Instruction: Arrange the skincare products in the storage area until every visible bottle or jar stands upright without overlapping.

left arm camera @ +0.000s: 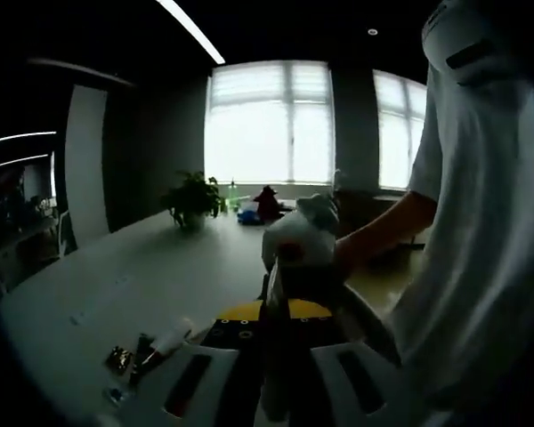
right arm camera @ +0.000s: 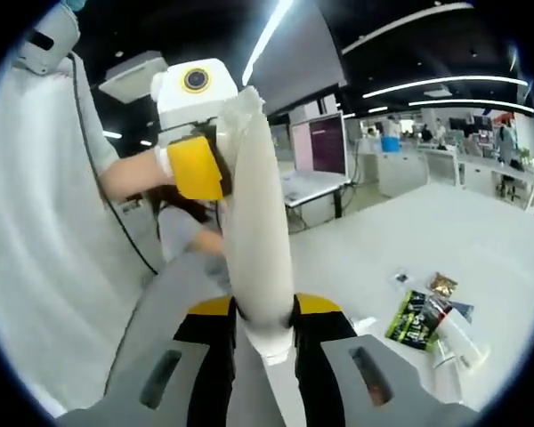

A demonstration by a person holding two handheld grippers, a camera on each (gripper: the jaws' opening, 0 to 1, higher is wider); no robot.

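Both grippers are clamped on the same tall white plastic tube (right arm camera: pixel 260 258): right gripper (right arm camera: pixel 265 342) pinches its cap end, left gripper (left arm camera: pixel 283 356) the other (held up above the white table (right arm camera: pixel 427 240)).

The white tube (right arm camera: pixel 260 240) hides its cap end between the right gripper (right arm camera: pixel 265 351) jaws. Small packets (left arm camera: pixel 141 358) beside the table (left arm camera: pixel 116 285) edge remain too dark to identify.

Left gripper view dim, backlit by windows (left arm camera: pixel 269 124); fisheye-warped.
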